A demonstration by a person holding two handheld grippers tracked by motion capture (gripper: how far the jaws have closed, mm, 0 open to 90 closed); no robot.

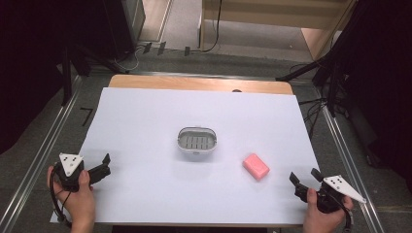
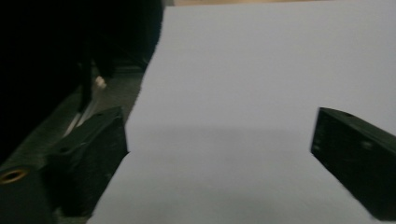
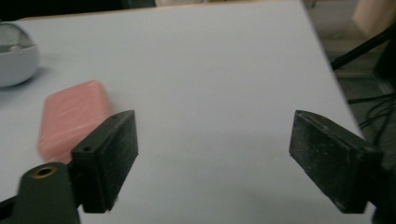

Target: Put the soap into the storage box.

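A pink soap bar point(image 1: 256, 166) lies on the white sheet point(image 1: 145, 121), right of centre. A white oval soap dish point(image 1: 197, 140) with a slotted grey insert stands in the middle. My right gripper point(image 1: 305, 175) is held at the sheet's front right corner, open, a short way right of the soap. In the right gripper view the soap bar point(image 3: 72, 119) lies beyond the left jaw, with the dish point(image 3: 16, 58) at the far left edge. My left gripper point(image 1: 106, 164) hovers at the front left, open and empty. The left gripper view has bare sheet point(image 2: 243, 93) between the jaws.
The sheet covers a wooden table point(image 1: 199, 83) whose far edge shows. Metal rails point(image 1: 43, 145) run along both sides, with dark stands and cables point(image 1: 330, 82) beyond the right one. The sheet's left edge point(image 2: 144, 88) drops to a dark floor.
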